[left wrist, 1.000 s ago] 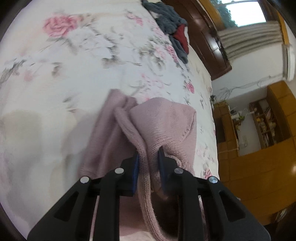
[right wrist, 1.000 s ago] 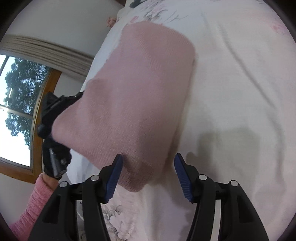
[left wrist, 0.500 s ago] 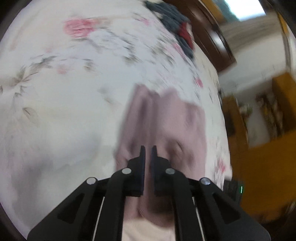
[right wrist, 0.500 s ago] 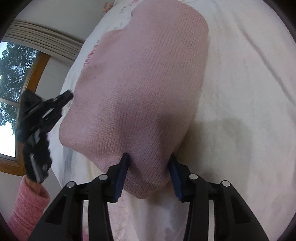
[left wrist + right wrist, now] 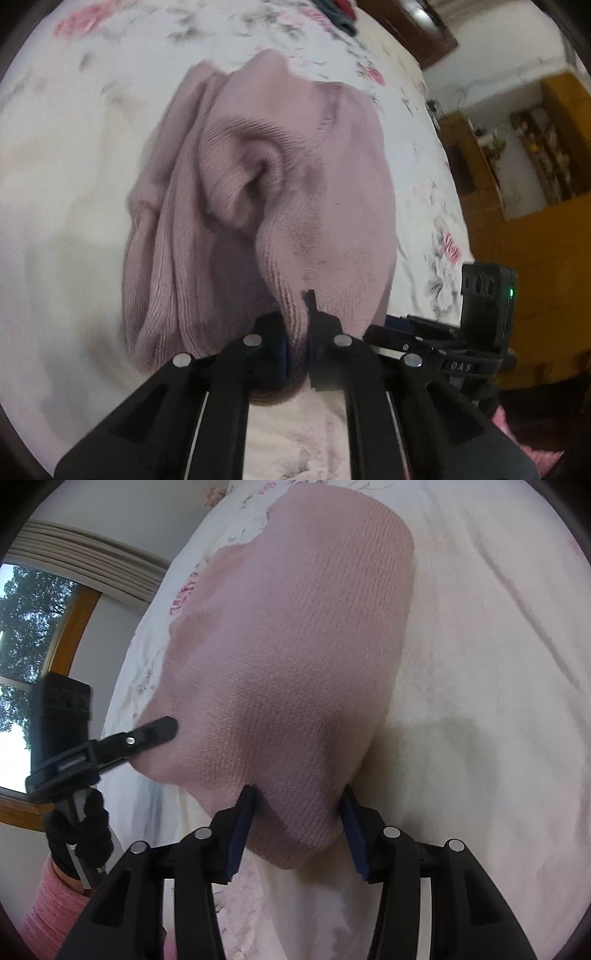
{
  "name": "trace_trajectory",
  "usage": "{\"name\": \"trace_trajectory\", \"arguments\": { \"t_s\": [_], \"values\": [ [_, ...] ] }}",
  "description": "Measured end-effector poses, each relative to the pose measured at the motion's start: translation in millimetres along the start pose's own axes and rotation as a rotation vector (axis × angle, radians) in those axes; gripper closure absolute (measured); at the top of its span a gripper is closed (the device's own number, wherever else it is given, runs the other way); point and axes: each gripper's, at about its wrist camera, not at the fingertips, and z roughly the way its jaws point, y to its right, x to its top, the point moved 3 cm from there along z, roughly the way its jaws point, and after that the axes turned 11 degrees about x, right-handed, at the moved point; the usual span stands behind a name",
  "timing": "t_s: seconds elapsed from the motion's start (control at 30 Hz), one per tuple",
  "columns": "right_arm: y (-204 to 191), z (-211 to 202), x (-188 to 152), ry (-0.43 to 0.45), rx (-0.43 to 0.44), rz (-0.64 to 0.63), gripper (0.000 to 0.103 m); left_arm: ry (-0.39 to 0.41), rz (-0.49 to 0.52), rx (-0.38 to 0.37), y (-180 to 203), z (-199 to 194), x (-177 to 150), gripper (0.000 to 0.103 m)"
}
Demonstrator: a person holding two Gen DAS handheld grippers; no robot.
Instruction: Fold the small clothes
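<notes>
Two grippers at the near edge of a pink knitted garment on a floral bedsheet.

My left gripper (image 5: 297, 332) is clamped on a ribbed edge of the pink knitted garment (image 5: 266, 177), its fingers pressed together with a fold of knit between them. My right gripper (image 5: 301, 830) stands apart, its blue pads (image 5: 242, 830) straddling the near corner of the garment without pinching it (the cloth fills the gap between them). The garment lies bunched on the floral bedsheet (image 5: 74, 122), raised at the left gripper's corner. From the right wrist view, the left gripper meets the garment's left edge, held by a gloved hand (image 5: 79, 834) in a pink sleeve (image 5: 48, 908).
</notes>
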Motion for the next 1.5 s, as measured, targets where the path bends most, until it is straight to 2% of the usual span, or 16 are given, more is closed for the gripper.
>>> {"name": "trace_trajectory", "arguments": {
  "t_s": [0.1,0.17,0.3,0.37,0.47,0.6,0.7,0.8,0.9,0.93,0.97,1.07,1.13,1.23,1.3,1.5],
  "values": [
    [-4.0,-4.7,0.1,0.012,0.022,0.002,0.053,0.054,-0.087,-0.055,-18.5,-24.8,6.6,0.098],
    [-8.5,-7.9,0.7,0.019,0.056,0.005,0.053,0.102,-0.101,-0.071,-26.9,-48.0,12.1,0.098],
    [-22.2,-8.2,3.9,0.022,0.1,-0.01,0.052,0.171,-0.038,-0.012,-34.4,-82.2,14.5,0.098],
    [-25.7,-2.6,5.5,0.018,0.091,-0.021,0.053,0.147,-0.021,0.035,-43.1,-76.8,12.0,0.098],
    [-21.3,12.9,4.6,-0.014,0.026,-0.022,0.062,0.08,0.004,0.113,-55.0,-45.1,2.2,0.098],
    [-8.7,25.4,-1.0,-0.037,-0.072,-0.029,0.065,0.069,0.037,0.148,-60.2,-11.9,-7.4,0.097],
    [-3.9,27.4,0.5,-0.042,-0.068,-0.007,0.065,0.072,0.023,0.124,-59.5,-6.2,-6.5,0.097],
    [-10.3,28.2,6.5,-0.048,-0.067,-0.012,0.064,0.063,0.045,0.13,-54.5,-14.1,-6.8,0.091],
    [-17.8,16.9,4.9,-0.033,-0.046,-0.028,0.058,0.065,0.056,0.121,-50.1,-33.0,-9.7,0.082],
    [-18.9,10.9,5.2,-0.017,-0.017,-0.027,0.052,0.077,0.055,0.121,-49.8,-42.5,-7.2,0.075],
    [-22.3,9.3,7.7,-0.003,0.004,-0.025,0.051,0.093,0.052,0.123,-49.8,-48.6,-5.0,0.07],
    [-22.2,3.1,11.6,0.014,0.032,-0.014,0.051,0.147,0.033,0.111,-48.8,-67.1,12.4,0.068],
    [-20.8,3.8,14.9,0.016,0.022,-0.013,0.051,0.174,0.023,0.135,-44.9,-69.6,28.2,0.067],
    [-17.9,7.3,16.1,0.013,0.027,-0.002,0.051,0.186,0.019,0.127,-31.0,-58.5,59.3,0.063],
    [-18.2,12.2,15.6,0.007,0.026,-0.007,0.051,0.198,0.016,0.159,-21.4,-44.9,82.5,0.063],
    [-16.7,23.7,14.4,-0.009,0.026,-0.015,0.05,0.143,0.024,0.211,-10.2,-8.9,114.8,0.058]
  ]
}}
